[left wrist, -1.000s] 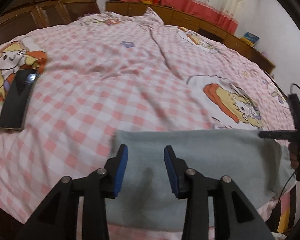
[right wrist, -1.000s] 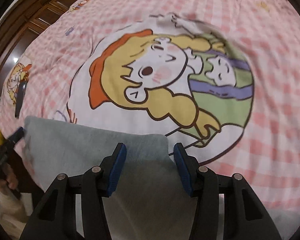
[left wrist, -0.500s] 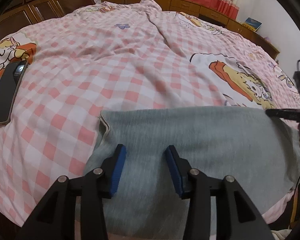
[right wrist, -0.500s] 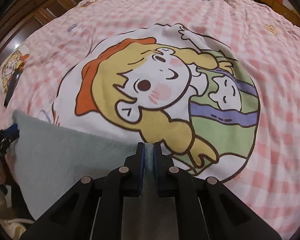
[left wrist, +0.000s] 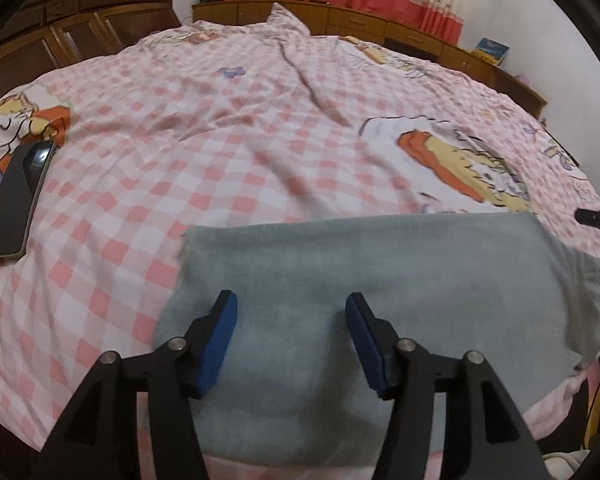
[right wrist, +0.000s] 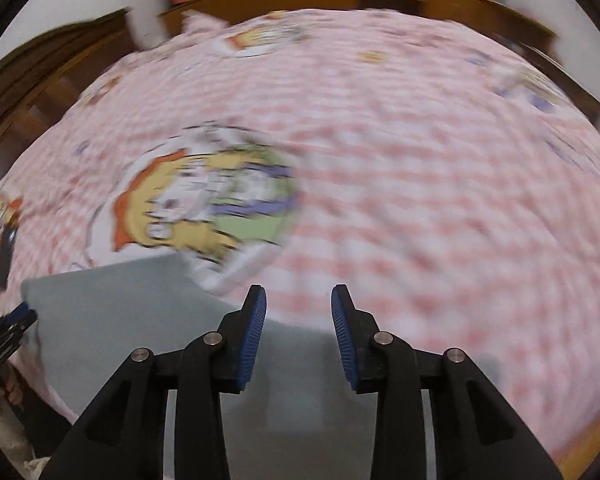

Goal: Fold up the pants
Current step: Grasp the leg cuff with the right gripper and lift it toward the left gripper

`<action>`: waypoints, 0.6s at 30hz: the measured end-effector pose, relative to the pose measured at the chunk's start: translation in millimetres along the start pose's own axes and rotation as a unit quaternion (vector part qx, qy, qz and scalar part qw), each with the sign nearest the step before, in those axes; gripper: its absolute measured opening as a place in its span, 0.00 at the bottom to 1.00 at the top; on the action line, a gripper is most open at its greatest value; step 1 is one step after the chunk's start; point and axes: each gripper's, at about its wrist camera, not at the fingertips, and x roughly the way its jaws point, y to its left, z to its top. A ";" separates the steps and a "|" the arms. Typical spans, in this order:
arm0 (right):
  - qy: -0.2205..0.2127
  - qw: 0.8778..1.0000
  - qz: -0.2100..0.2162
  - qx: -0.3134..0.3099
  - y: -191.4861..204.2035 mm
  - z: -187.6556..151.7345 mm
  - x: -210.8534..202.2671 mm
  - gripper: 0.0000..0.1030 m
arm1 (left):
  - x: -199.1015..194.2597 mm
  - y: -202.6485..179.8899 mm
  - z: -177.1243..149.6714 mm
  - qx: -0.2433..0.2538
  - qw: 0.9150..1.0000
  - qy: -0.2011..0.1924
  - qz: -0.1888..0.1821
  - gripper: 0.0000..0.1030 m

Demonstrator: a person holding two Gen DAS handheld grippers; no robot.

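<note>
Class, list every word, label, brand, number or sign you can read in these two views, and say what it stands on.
None can be read.
Blue book on the wooden ledge: cover print too small.
Phone on the bedsheet: no brand visible.
Grey pants: no label shows.
Right wrist view: blurred.

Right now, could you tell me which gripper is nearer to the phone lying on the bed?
Left. The left gripper hovers over the grey pants beside the phone; the right gripper is at the pants' far end.
</note>
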 end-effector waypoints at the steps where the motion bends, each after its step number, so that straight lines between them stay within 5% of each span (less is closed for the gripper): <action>1: 0.000 1.000 -0.015 0.021 -19.0 -9.4 -7.1 0.34 | -2.6 -6.2 0.9 0.005 1.000 -0.001 -0.004 0.58; 5: -0.020 0.994 -0.069 0.079 -70.9 -37.3 -24.8 0.52 | -8.6 -29.0 5.4 0.013 1.000 -0.005 -0.024 0.58; 7: -0.023 0.993 -0.075 0.091 -90.2 -44.3 -28.1 0.53 | -10.4 -47.7 9.9 0.019 0.999 -0.003 -0.040 0.58; 12: -0.004 0.992 -0.018 0.125 -127.1 -59.3 -10.8 0.53 | -13.0 -102.5 16.8 0.042 0.995 0.004 -0.088 0.58; 18: 0.008 0.990 0.034 0.134 -130.7 -70.4 21.9 0.57 | 3.4 -175.0 7.2 0.047 0.984 0.062 -0.161 0.58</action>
